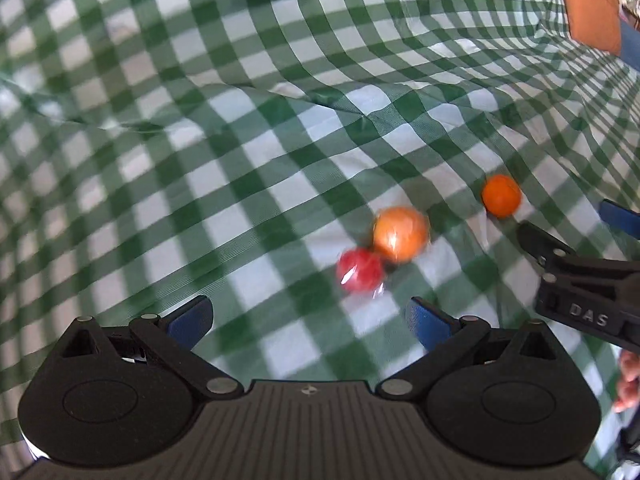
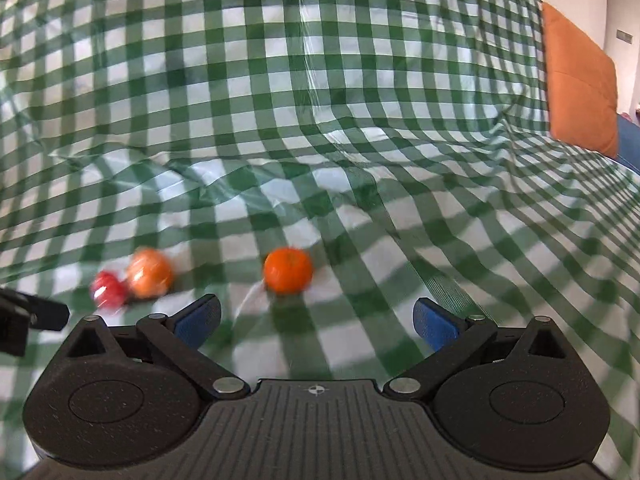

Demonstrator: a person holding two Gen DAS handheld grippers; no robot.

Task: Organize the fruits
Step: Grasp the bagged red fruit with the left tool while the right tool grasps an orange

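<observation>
Fruits on the checked cloth (image 2: pixel 360 120): mandarin (image 2: pixel 288 270) lies at 12 o'clock of the right gripper (image 2: pixel 318 322); orange fruit (image 1: pixel 400 234) touches red fruit (image 1: pixel 360 270) at 1 o'clock of the left gripper (image 1: pixel 308 318). Both grippers' jaws spread, empty. Risk: round fruit may roll across the rumpled cloth if nudged.

Probably a home: a rumpled green-checked cloth (image 2: pixel 360 120) spread over soft furniture, an orange cushion (image 2: pixel 580 80) beside it
</observation>
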